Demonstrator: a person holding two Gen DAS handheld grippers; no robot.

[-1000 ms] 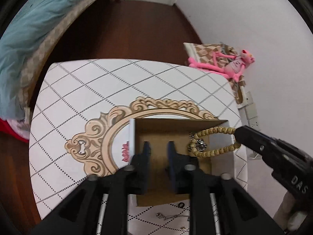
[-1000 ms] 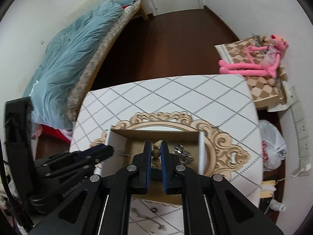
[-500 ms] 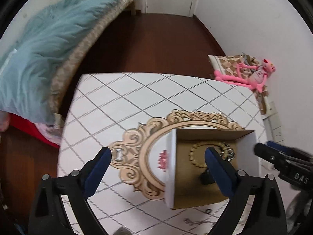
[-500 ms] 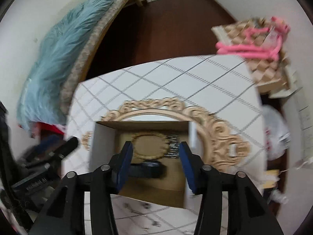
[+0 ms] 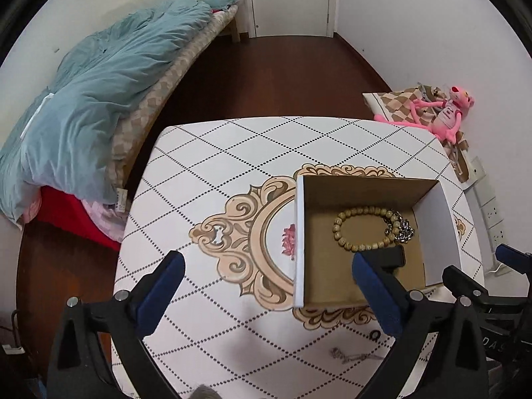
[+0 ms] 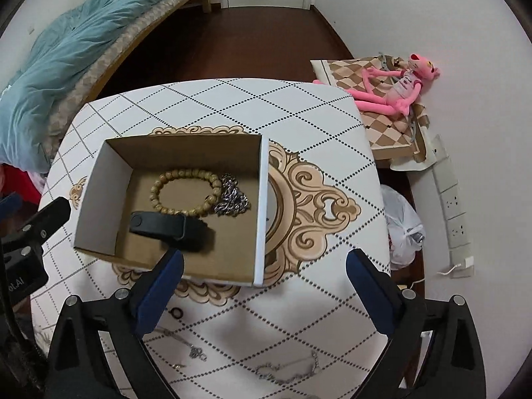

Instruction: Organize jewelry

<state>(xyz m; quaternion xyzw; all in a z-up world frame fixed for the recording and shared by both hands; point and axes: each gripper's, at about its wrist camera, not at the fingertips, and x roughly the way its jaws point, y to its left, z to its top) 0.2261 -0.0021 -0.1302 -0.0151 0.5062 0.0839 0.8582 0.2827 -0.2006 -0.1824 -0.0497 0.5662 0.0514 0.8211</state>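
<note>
An open cardboard box (image 6: 262, 206) (image 5: 300, 232) sits on the patterned table. Inside lie a wooden bead bracelet (image 6: 184, 193) (image 5: 364, 229), a silver chain (image 6: 232, 199) (image 5: 404, 229) and a black band (image 6: 166, 226) (image 5: 392, 256). My right gripper (image 6: 264, 296) is open and empty, above the table in front of the box. My left gripper (image 5: 266, 296) is open and empty, left of and in front of the box. On the table near me lie a small black ring (image 6: 176, 314) (image 5: 375, 334), a thin necklace with a pendant (image 6: 189, 349) and a silver chain bracelet (image 6: 289, 374) (image 5: 352, 355).
The table (image 5: 232, 153) has a white diamond-pattern cloth with a gold ornate frame print. A bed with a teal duvet (image 5: 93, 99) stands at the left. A pink plush toy (image 6: 395, 86) lies on a checkered cushion at the right. A wall power strip (image 6: 455, 206) is at the right.
Both grippers opened and drew back and up from the box. The right one let go of the bead bracelet, which now lies in the box; the black band lies there too.
</note>
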